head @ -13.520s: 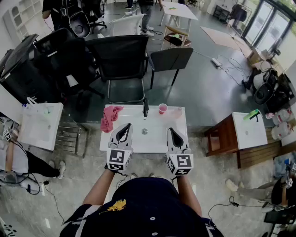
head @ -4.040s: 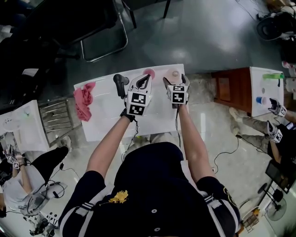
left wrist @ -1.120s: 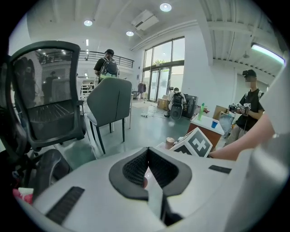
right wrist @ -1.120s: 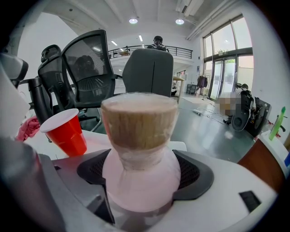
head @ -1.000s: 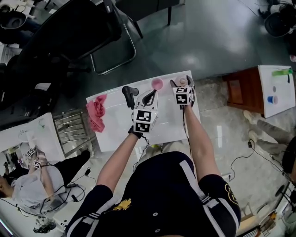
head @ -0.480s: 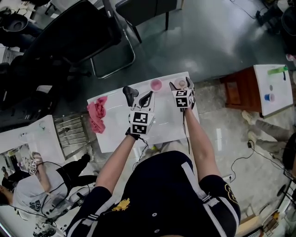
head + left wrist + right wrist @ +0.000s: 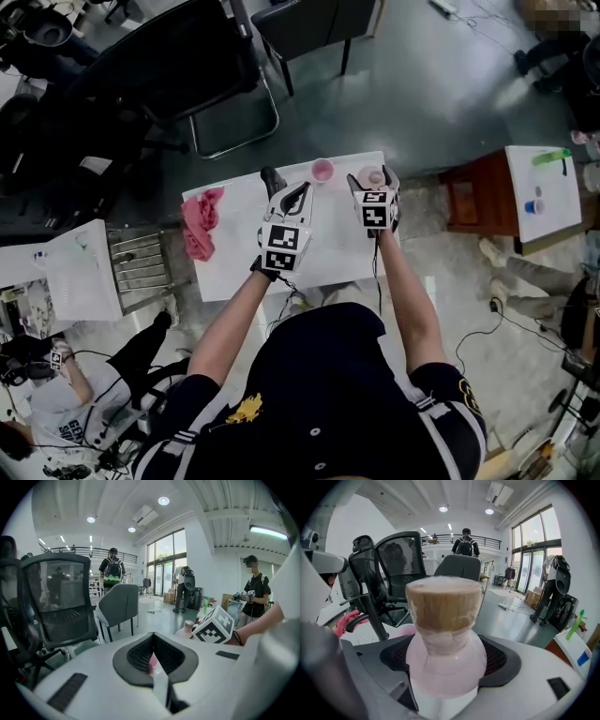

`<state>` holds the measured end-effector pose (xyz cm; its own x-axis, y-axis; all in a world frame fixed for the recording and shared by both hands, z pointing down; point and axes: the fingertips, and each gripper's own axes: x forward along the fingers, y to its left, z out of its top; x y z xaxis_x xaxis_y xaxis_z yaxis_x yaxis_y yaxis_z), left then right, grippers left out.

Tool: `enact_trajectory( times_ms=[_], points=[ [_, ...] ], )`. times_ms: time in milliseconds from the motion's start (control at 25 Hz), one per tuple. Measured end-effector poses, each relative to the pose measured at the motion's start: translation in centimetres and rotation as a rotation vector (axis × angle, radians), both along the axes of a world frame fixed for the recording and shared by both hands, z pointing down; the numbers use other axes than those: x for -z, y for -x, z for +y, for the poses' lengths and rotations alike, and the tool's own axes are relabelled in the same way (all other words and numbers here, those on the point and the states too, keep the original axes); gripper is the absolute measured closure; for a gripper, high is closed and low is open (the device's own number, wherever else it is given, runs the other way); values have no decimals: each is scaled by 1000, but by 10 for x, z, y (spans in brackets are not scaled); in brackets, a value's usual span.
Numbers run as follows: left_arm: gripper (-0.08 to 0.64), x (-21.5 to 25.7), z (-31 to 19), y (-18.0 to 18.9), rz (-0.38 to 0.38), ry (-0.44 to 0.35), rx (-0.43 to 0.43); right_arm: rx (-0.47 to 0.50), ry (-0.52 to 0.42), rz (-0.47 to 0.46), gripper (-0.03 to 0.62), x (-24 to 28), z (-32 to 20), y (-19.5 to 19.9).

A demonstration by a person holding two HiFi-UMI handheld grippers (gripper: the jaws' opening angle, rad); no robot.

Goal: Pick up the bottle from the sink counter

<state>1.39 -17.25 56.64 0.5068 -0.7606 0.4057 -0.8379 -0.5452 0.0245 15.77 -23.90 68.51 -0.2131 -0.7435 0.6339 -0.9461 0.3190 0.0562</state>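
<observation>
A pink translucent bottle (image 7: 443,616) with a tan cap fills the middle of the right gripper view. The black pads of my right gripper (image 7: 445,656) press on both sides of its shoulder. From the head view the bottle (image 7: 375,176) stands at the far right corner of the white sink counter (image 7: 234,262), between the fingers of my right gripper (image 7: 374,180). My left gripper (image 7: 294,196) hovers over the counter's middle by the faucet, shut on nothing. The left gripper (image 7: 153,644) view shows the bottle (image 7: 186,629) beside the right gripper's marker cube (image 7: 213,625).
A black faucet (image 7: 272,180) rises at the counter's back, with a pink cup (image 7: 322,170) to its right and a pink cloth (image 7: 199,223) at the left end. Office chairs (image 7: 169,75) stand behind. A wooden stand (image 7: 469,192) sits to the right, a metal rack (image 7: 141,267) to the left.
Over the last few seconds my right gripper has moved forward around the bottle and stayed on it. My left gripper has stayed by the faucet. The head camera has shifted slightly.
</observation>
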Motion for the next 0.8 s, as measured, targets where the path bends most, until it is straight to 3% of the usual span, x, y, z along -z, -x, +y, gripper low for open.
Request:
enact_trajectory(
  times_ms=[480,800],
  points=[
    [541,42,30,31,42,-80,40,35,-67,-67,167,86,48,44],
    [541,71,50,51,75,-134,85,114,-112,-96,167,143,92,86]
  ],
)
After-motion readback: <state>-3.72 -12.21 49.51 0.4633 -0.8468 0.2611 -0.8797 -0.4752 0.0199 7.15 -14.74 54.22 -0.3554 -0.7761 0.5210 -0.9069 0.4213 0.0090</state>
